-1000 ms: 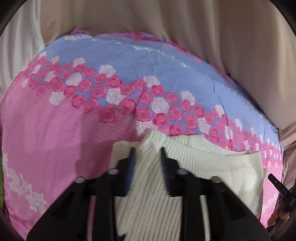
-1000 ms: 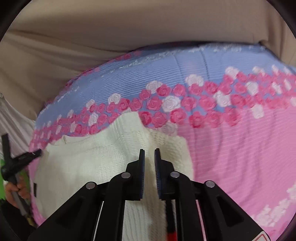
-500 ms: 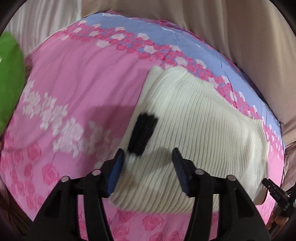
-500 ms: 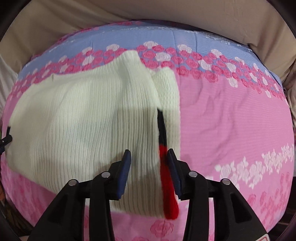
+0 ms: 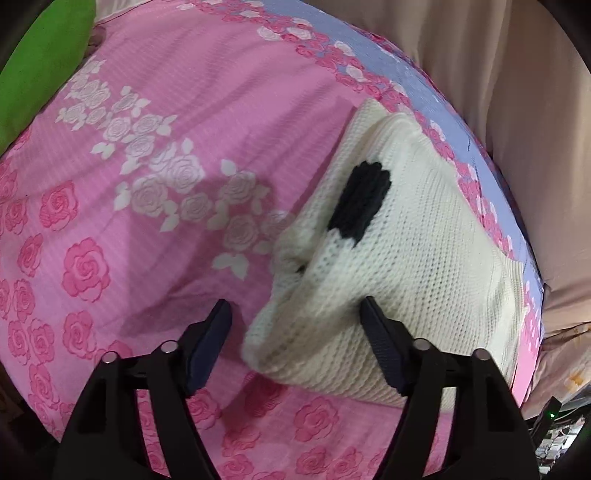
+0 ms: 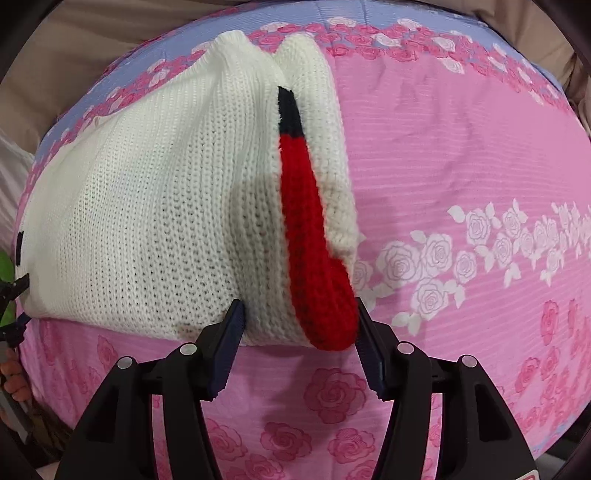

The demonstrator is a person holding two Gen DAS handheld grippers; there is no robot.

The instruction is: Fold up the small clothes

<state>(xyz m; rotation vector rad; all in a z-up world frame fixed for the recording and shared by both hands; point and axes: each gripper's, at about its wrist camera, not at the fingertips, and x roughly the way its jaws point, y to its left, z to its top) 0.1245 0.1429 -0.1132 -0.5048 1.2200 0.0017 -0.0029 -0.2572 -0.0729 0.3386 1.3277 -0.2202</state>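
A small cream knitted garment lies folded on the pink rose-print sheet. It has a black patch on top. In the right wrist view the garment shows a red knitted strip with a black end along its right side. My left gripper is open, just above the garment's near left corner. My right gripper is open, with the garment's near right corner and the red strip's end between its jaws.
A green cushion lies at the far left. Beige fabric runs behind and to the right of the sheet. The sheet's blue band runs along the far edge. The other gripper's tip shows at the left edge.
Both grippers went from shut on the knit to wide open and drew back toward the near edge. The garment now lies released and folded on the sheet.
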